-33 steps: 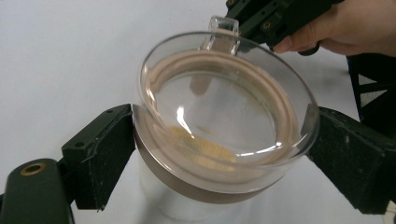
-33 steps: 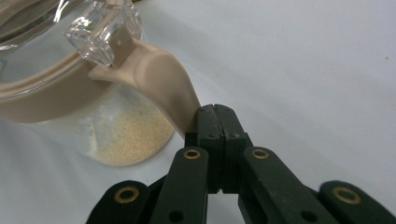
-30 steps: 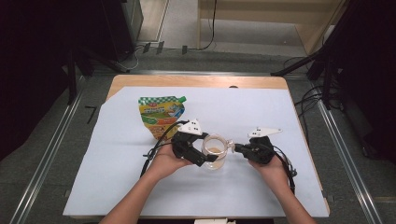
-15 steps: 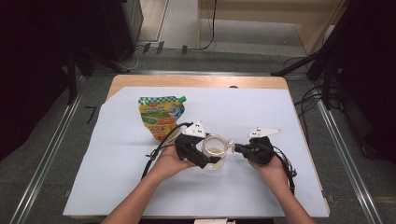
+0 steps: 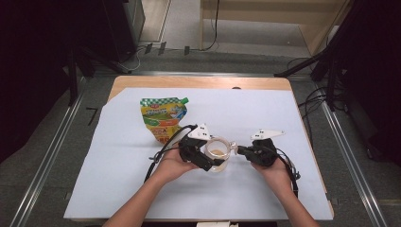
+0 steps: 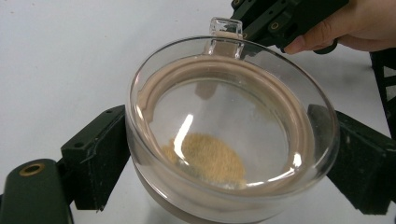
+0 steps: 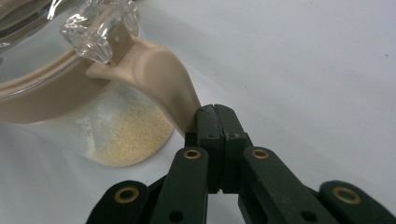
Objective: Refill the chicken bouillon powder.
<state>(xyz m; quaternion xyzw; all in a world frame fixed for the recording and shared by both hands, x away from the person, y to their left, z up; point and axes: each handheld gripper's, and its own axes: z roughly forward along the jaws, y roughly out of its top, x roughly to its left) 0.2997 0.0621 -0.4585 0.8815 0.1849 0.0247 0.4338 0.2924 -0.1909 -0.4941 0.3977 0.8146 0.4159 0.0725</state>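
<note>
A clear glass jar with a beige seal ring and a little yellow powder in it stands on the white sheet. My left gripper is shut on the jar, with one black jaw on each side of its body. My right gripper comes in from the right, shut. Its tips rest against the lower end of the beige tab that hangs from the jar's clear lid clasp. Nothing shows between the right gripper's jaws.
A green and orange refill pouch lies flat on the sheet, up and left of the jar. The sheet covers a wooden table. Metal rails and cables run along the floor on both sides.
</note>
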